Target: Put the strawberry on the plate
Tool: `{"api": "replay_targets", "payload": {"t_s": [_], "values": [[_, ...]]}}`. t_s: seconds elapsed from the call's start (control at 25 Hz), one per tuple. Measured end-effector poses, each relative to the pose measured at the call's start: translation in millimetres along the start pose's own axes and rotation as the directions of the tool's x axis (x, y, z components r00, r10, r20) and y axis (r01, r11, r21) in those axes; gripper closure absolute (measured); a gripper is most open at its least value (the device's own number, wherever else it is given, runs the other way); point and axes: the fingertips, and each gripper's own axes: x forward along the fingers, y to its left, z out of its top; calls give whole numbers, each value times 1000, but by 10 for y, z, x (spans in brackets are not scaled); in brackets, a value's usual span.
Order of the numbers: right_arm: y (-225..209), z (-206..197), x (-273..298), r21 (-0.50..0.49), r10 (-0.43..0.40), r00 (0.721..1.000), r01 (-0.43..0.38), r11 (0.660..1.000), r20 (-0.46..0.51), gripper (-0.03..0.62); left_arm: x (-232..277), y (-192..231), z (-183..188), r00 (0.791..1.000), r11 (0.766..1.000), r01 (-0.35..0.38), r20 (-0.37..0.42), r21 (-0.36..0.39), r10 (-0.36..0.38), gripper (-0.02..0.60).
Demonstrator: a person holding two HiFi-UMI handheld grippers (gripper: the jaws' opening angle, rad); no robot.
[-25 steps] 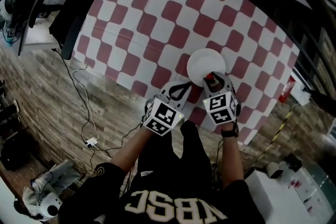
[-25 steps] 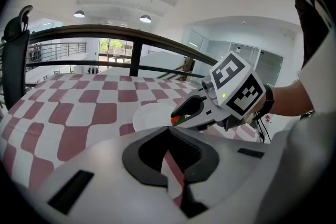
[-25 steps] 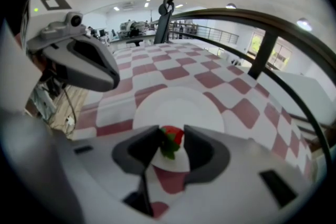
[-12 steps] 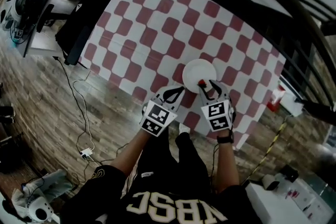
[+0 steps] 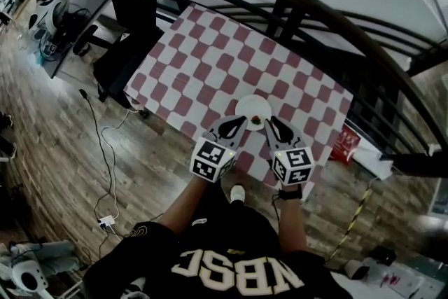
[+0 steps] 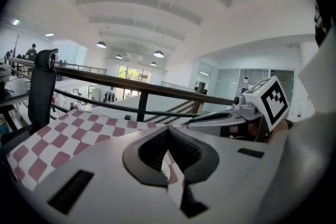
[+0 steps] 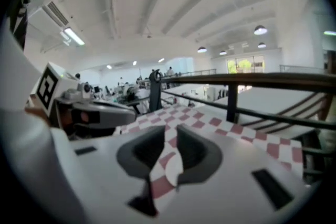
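The red strawberry [image 5: 257,120] lies on the near edge of the small white plate [image 5: 248,107], which stands on the red-and-white checked table [image 5: 210,59]. My right gripper [image 5: 269,122] hangs just short of the plate's right side, off the strawberry. Its jaws [image 7: 170,134] are closing, with only the cloth showing in the gap between them. My left gripper [image 5: 242,120] hovers at the plate's left near side. Its jaws [image 6: 168,132] meet at the tips with nothing in them. Each gripper shows in the other's view: the right gripper [image 6: 247,113] and the left gripper [image 7: 89,107].
A dark curved railing [image 5: 294,0] runs behind the table. A black office chair [image 5: 126,3] stands at the table's left end, and cables [image 5: 98,150] trail over the wooden floor. A red object [image 5: 343,143] sits off the table's right corner.
The strawberry has left my right gripper's jaws and now lies on the plate. Both grippers have drawn back towards me, and the head view has risen away from the table.
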Motion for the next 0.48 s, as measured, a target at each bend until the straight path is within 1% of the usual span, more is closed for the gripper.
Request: {"api": "replay_targets", "payload": {"t_s": [0.08, 0.16, 0.24, 0.32, 0.4, 0.48], "values": [[12, 225, -153, -22, -27, 997, 29, 999, 69, 528, -90, -85, 245, 998, 999, -23, 61, 24, 22, 569], [39, 424, -345, -40, -54, 989, 60, 997, 137, 543, -206, -180, 478, 990, 998, -55, 128, 36, 50, 569], [85, 566, -576, -42, -78, 978, 88, 995, 192, 553, -361, -309, 681, 977, 996, -85, 197, 24, 79, 569], [138, 648, -786, -38, -97, 969, 108, 993, 228, 557, -513, -461, 836, 963, 995, -101, 254, 18, 93, 569], [195, 714, -964, -40, -111, 958, 126, 991, 264, 562, -609, -604, 916, 953, 992, -115, 287, 42, 99, 569], [227, 754, -1128, -45, -128, 945, 149, 988, 301, 569, -645, -734, 916, 950, 989, -131, 293, 71, 105, 569]]}}
